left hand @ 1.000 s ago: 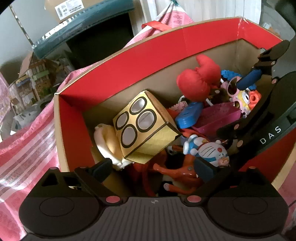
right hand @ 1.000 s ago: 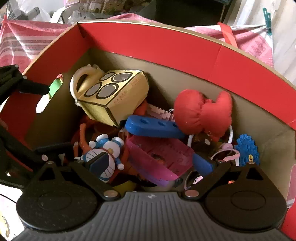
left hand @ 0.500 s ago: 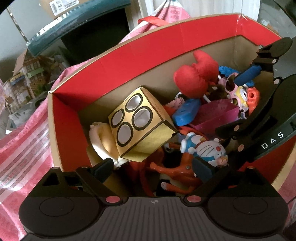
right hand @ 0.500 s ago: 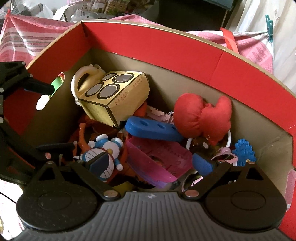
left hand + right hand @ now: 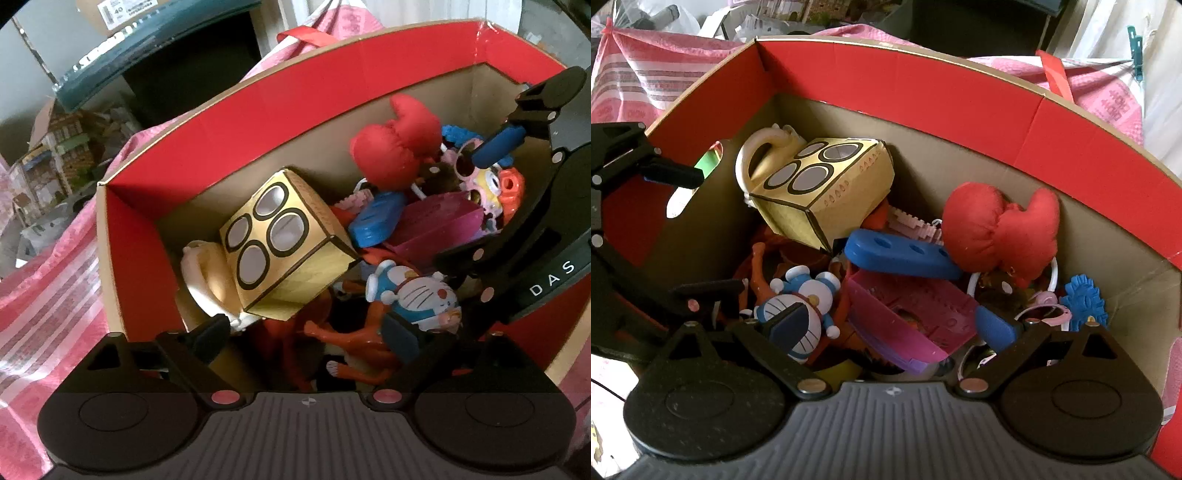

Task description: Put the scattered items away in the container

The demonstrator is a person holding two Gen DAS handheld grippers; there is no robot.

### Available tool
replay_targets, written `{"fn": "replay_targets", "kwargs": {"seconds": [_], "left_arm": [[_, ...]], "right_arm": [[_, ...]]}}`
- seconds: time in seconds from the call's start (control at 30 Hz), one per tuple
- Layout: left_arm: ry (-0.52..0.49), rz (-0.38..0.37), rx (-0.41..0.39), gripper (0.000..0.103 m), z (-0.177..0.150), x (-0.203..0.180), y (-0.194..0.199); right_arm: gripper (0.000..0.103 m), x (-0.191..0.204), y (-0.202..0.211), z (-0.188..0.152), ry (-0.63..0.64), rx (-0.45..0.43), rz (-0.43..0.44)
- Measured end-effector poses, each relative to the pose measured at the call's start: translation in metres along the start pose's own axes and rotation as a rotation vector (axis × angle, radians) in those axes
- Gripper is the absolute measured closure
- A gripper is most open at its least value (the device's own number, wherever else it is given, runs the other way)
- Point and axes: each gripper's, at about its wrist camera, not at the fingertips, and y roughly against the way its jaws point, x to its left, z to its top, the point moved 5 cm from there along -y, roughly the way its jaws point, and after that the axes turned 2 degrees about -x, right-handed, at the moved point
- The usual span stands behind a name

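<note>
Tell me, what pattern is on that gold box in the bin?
The gold box carries four grey ovals ringed in black on one face, clearest in the left wrist view.

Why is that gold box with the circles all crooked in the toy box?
The gold box is tipped on one corner, leaning against a cream plastic toy and resting on the heap instead of lying flat. The toys in the red cardboard box are all jumbled. Nothing looks broken or spilled outside.

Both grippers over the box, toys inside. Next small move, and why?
Probably lift both clear of the red box. The left hand-held gripper and right hand-held gripper are open and empty, and the toys, such as the gold carton, already lie inside.
</note>
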Motion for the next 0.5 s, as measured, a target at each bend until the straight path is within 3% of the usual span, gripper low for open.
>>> {"fn": "replay_targets", "kwargs": {"seconds": [0.5], "left_arm": [[-0.027,-0.019,-0.012,0.009,-0.0002,-0.0023,0.0015]], "right_arm": [[0.006,0.0012,-0.0027,-0.0010,0.016,0.016,-0.004]]}}
